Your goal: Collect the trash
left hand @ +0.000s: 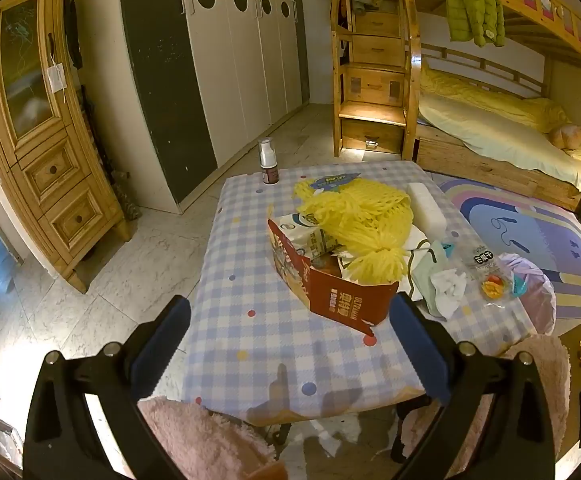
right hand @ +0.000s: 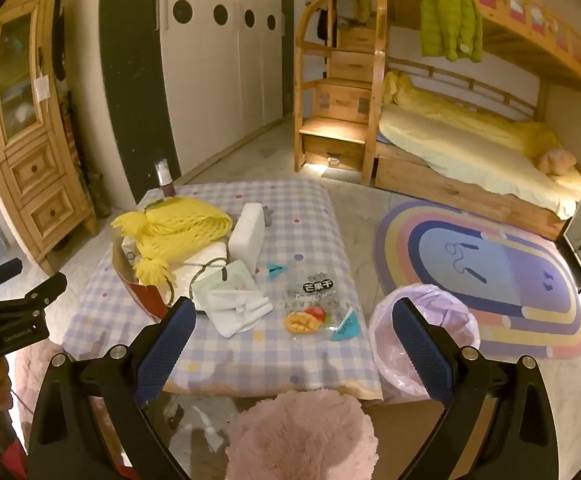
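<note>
A low table with a checked cloth (left hand: 258,336) (right hand: 302,224) carries the trash. On it lie a red carton (left hand: 342,300) (right hand: 146,300), yellow foam netting (left hand: 362,220) (right hand: 178,224), a white foam block (left hand: 426,208) (right hand: 246,236), crumpled tissue (left hand: 448,288) (right hand: 238,308) and a clear mango snack bag (left hand: 490,276) (right hand: 314,308). A bin lined with a lilac bag (right hand: 422,332) (left hand: 530,292) stands at the table's right side. My left gripper (left hand: 290,344) hangs open over the near table edge, in front of the carton. My right gripper (right hand: 294,348) is open too, nothing between its fingers.
A small pump bottle (left hand: 268,162) (right hand: 165,180) stands at the table's far left corner. Pink fluffy stools (right hand: 302,436) (left hand: 194,440) sit in front of the table. A rainbow rug (right hand: 490,280), a bunk bed (right hand: 470,148) and a wooden cabinet (left hand: 42,152) surround it.
</note>
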The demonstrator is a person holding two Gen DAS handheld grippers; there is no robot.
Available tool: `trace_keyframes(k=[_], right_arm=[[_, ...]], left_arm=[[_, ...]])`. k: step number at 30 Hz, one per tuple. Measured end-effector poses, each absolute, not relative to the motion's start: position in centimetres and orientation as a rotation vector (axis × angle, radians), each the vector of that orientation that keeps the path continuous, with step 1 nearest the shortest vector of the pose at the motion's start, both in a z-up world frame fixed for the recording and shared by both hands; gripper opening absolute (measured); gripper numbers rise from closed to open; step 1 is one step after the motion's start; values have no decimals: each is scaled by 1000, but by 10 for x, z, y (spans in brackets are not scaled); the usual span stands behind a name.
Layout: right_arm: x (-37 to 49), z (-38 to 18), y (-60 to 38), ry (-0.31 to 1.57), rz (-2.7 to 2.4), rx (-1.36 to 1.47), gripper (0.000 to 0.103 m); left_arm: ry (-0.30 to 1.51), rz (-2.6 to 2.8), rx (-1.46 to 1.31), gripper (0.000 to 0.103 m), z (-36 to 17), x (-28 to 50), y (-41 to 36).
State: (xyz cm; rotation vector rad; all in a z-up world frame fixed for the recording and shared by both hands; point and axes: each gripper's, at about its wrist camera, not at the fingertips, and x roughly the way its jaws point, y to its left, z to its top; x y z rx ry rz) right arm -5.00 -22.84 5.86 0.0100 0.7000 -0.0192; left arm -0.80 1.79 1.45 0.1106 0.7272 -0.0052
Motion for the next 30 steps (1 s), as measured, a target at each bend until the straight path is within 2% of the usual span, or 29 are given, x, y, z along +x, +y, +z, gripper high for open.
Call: trace_keyframes(k=[30], right_arm=[[-50, 58, -228, 701, -20, 9, 97]], left_arm=[[729, -6, 110, 96, 14, -8, 18]])
